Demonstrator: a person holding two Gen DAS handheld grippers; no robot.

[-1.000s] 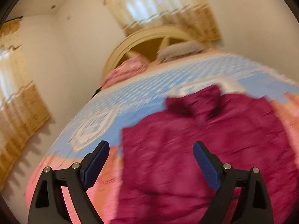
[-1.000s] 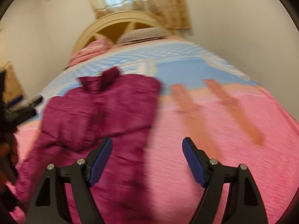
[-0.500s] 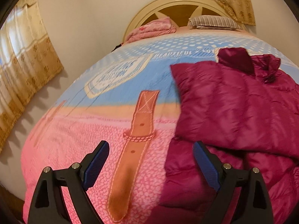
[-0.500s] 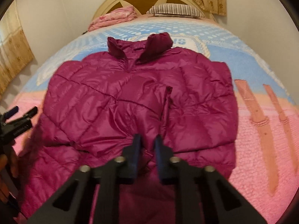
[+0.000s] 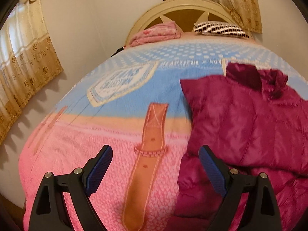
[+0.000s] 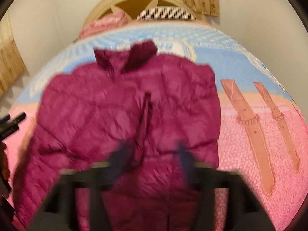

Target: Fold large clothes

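A magenta quilted puffer jacket lies spread on the bed, collar toward the headboard. In the left wrist view the jacket fills the right side. My left gripper is open and empty, hovering over the pink bedspread just left of the jacket's left edge. My right gripper is blurred by motion above the jacket's lower middle, with its blue pads apart and nothing between them. The jacket's hem is hidden behind the right gripper.
The bed has a pink and blue bedspread with printed brown straps. A folded pink blanket and a striped pillow lie by the cream headboard. Curtains hang on the left wall. The left gripper shows at the left edge.
My right gripper, shut half a second ago over the jacket's lower middle, has opened and is moving. My left gripper has barely moved since then and stays open beside the jacket.
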